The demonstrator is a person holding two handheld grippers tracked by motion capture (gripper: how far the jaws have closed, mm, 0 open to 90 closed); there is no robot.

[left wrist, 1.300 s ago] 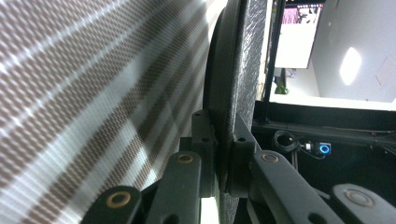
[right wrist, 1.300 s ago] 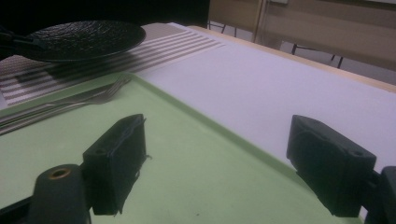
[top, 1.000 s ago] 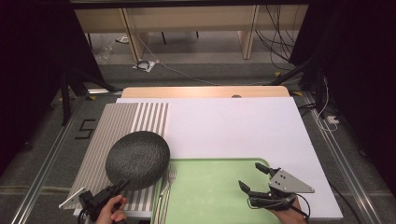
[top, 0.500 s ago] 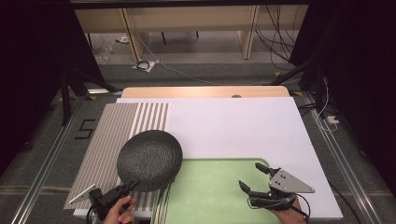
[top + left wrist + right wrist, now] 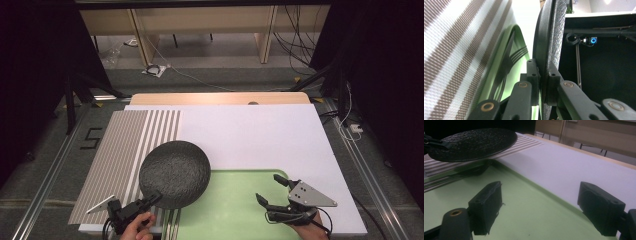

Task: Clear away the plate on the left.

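A black textured plate (image 5: 175, 173) hangs just above the table, half over the striped mat (image 5: 125, 145) and half over the green tray (image 5: 235, 210). My left gripper (image 5: 152, 196) is shut on the plate's near rim, and in the left gripper view the two pads clamp the plate (image 5: 549, 37) edge-on. A fork (image 5: 509, 65) lies at the tray's left edge under the plate, with its handle (image 5: 172, 225) sticking out toward me. My right gripper (image 5: 268, 188) stands open above the tray's right part, and nothing is between its pads (image 5: 486, 207).
A white sheet (image 5: 260, 135) covers the table's middle and right. The striped mat lies at the left and the green tray (image 5: 524, 207) along the front edge. Dark floor, cables and wooden furniture legs lie beyond the far edge.
My left gripper has carried the plate to the right, from over the striped mat to partly over the green tray, and it now covers the fork's tines. The right gripper has not moved.
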